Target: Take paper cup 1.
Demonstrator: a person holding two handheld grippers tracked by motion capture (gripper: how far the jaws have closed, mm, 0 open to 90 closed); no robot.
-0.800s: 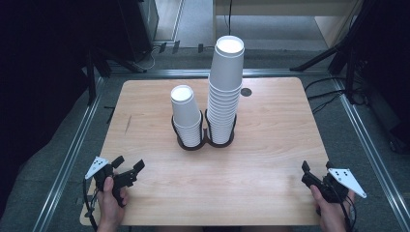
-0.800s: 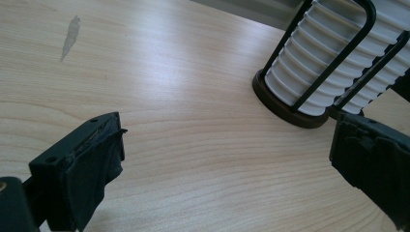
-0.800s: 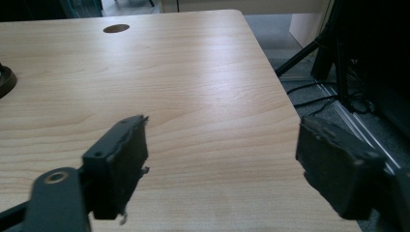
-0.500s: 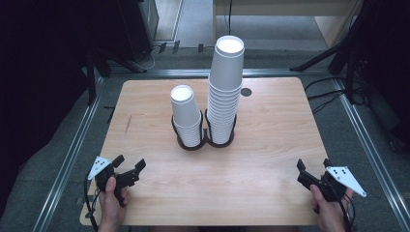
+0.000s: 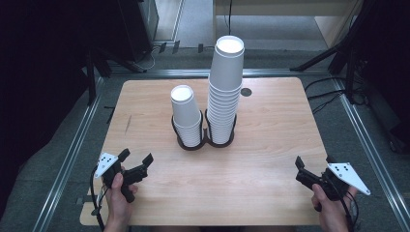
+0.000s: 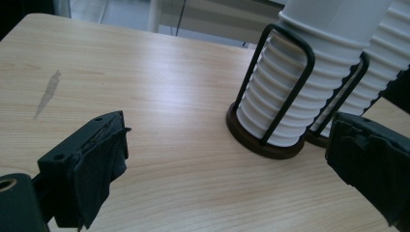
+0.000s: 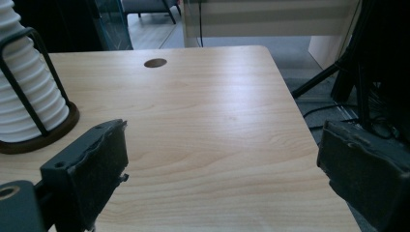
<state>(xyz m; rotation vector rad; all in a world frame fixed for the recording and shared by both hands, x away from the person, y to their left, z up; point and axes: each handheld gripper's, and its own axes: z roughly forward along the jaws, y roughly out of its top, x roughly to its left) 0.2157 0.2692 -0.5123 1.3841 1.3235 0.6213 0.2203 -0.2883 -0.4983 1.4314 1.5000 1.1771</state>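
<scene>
Two stacks of white paper cups stand in a black wire double holder (image 5: 203, 143) at mid table. The short stack (image 5: 186, 116) is on the left and the tall stack (image 5: 226, 92) on the right. My left gripper (image 5: 136, 156) is held low near the front left edge, open and empty, aimed at the stacks. In the left gripper view the short stack (image 6: 295, 72) and the tall stack (image 6: 382, 63) rise beyond the open left gripper (image 6: 227, 159). My right gripper (image 5: 314, 162) is at the front right, open with nothing in it. In the right gripper view the tall stack (image 7: 24, 87) is far left of the right gripper (image 7: 222, 164).
The wooden table (image 5: 270, 193) has a round cable hole (image 5: 246, 92) behind the tall stack and a dark scuff (image 5: 128, 124) on its left side. Metal rails and dark stands surround the table. Bare wood lies between both grippers and the holder.
My right gripper has edged slightly forward and left over the table's front right corner. The left gripper and the cup stacks are where they were.
</scene>
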